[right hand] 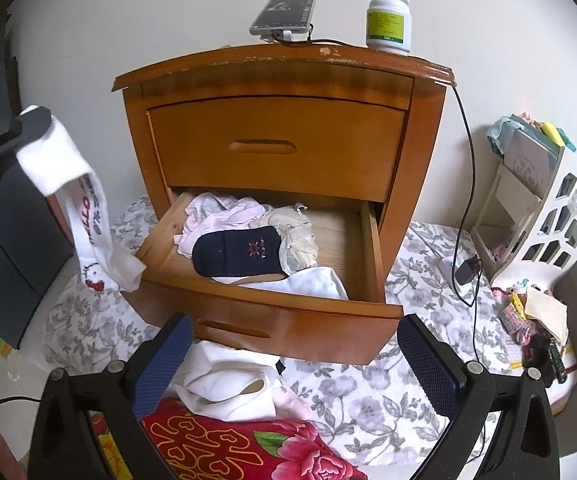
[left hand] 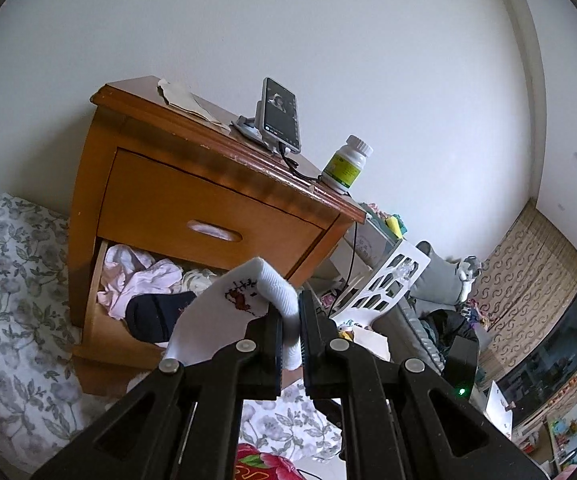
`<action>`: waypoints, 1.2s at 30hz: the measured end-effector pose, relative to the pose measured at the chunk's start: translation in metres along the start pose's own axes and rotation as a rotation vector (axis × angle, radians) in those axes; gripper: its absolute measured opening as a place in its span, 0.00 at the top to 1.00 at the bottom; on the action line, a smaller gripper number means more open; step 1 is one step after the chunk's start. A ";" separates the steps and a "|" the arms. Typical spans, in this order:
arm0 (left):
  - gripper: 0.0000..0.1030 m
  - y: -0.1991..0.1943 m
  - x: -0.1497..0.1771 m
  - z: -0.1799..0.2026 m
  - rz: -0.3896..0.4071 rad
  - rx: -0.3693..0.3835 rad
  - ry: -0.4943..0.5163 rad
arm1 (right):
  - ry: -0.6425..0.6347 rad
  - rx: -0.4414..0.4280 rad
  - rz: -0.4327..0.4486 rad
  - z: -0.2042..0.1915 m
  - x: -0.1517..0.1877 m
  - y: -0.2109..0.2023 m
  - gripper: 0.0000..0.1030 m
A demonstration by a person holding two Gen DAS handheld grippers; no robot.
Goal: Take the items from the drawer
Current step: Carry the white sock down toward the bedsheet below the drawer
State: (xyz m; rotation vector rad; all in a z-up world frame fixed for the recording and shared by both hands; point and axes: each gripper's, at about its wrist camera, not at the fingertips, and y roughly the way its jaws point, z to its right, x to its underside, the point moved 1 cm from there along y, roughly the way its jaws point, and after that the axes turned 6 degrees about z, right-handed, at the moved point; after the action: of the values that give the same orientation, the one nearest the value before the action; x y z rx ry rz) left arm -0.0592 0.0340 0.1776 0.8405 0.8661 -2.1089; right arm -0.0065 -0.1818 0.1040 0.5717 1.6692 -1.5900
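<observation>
White wall stood behind a brown wooden nightstand (right hand: pixel 280 152) that sat on a flowery sheet (right hand: pixel 388 392). My left gripper (left hand: pixel 290 320) pinched a white sock (left hand: pixel 248 300) tight between its pads. In my right view that sock (right hand: pixel 88 216) hung down long at the left, just beside the open bottom drawer (right hand: pixel 272 316). A dark blue sock (right hand: pixel 236 254) lay in the drawer on top of pink and white clothes (right hand: pixel 224 216). My right gripper (right hand: pixel 294 364) had its jaws spread wide and held nothing. It hung near the drawer front, above a white cloth (right hand: pixel 228 392) and a red flower blanket (right hand: pixel 248 448). A phone (right hand: pixel 284 16) and a pill bottle (right hand: pixel 388 20) stood on top of the nightstand. A white rack (right hand: pixel 548 232) stood to the right.
</observation>
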 end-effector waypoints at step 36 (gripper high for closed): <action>0.93 0.079 0.085 -0.001 -0.353 -0.043 -0.006 | 0.069 0.026 -0.010 0.028 0.017 -0.007 0.00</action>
State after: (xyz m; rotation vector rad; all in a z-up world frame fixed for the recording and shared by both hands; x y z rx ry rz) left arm -0.0434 -0.0378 0.0874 0.6980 1.1191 -2.3822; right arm -0.0163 -0.2130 0.0974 0.6389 1.7072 -1.6174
